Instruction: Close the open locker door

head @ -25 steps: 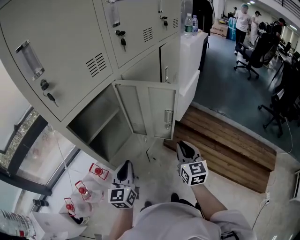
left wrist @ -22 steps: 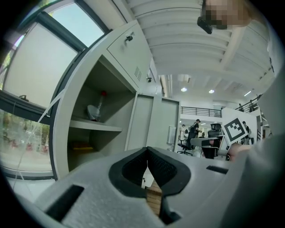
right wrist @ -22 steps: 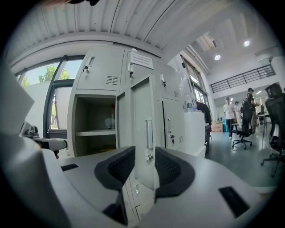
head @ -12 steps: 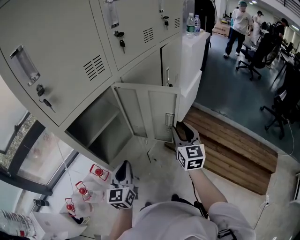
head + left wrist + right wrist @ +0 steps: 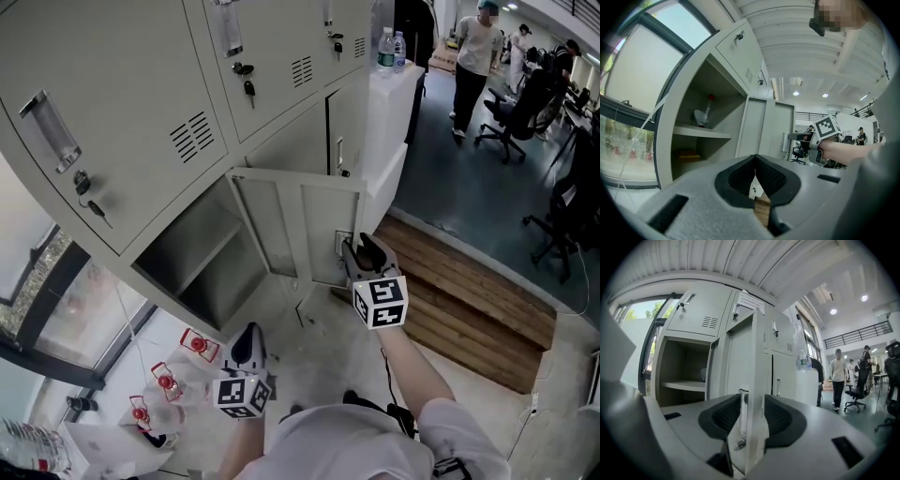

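The grey locker door [image 5: 300, 225] of the lower compartment [image 5: 202, 253] stands swung out toward me. My right gripper [image 5: 362, 251] reaches the door's free edge near its latch plate [image 5: 341, 242]. In the right gripper view the door edge [image 5: 749, 394] stands between the spread jaws of the right gripper [image 5: 752, 417], with a gap at each pad, so it is open. My left gripper [image 5: 250, 339] hangs low over the floor, away from the door. In its own view the left gripper [image 5: 755, 169] is shut on nothing, and the open door [image 5: 764, 126] shows ahead.
Several red-capped items [image 5: 169, 377] lie on the floor at the left by a window [image 5: 66, 309]. A wooden platform [image 5: 459, 291] runs to the right of the lockers. Bottles [image 5: 388, 45] stand on a white cabinet. A person [image 5: 473, 52] and office chairs [image 5: 511, 108] are beyond.
My right gripper has moved up and forward from above the floor to the door's free edge, and its jaws now stand apart around that edge. The left gripper has stayed put.
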Demonstrator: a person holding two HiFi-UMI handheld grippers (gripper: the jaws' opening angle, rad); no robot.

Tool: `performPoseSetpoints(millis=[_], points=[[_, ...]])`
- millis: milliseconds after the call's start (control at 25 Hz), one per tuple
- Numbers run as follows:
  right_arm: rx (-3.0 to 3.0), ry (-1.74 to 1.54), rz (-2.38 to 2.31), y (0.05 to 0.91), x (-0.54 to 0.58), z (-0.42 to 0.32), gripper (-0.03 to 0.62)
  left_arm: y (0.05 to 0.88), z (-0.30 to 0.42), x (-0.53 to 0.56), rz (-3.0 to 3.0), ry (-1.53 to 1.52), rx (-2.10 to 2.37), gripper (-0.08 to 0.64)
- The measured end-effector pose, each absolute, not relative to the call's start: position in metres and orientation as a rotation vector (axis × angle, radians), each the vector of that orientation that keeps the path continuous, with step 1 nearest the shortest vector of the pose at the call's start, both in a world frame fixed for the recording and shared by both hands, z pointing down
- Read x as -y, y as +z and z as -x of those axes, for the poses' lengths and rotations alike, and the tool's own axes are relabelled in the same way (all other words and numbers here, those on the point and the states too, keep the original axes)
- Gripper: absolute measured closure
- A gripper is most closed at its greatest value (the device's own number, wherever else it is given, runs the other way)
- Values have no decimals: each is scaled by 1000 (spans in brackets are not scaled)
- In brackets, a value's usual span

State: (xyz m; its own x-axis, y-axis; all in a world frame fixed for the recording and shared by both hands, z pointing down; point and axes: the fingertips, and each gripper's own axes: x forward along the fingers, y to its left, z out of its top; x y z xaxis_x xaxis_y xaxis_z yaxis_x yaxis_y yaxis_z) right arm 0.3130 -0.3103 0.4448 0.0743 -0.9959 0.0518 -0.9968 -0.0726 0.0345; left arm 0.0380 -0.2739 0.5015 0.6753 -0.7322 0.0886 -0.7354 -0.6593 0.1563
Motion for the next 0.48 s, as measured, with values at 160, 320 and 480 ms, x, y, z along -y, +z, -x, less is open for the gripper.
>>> performPoseSetpoints(millis=[160, 320, 480], points=[[2107, 21, -2238, 446, 312, -309, 456, 502, -35, 276, -2705, 25, 1206, 552], [2113, 30, -2239, 446, 309, -308, 456, 502, -35, 276, -2705, 25, 1208, 552], [2122, 38, -2237, 446, 305, -305, 456, 500, -34, 275, -2708, 22, 1206, 552]])
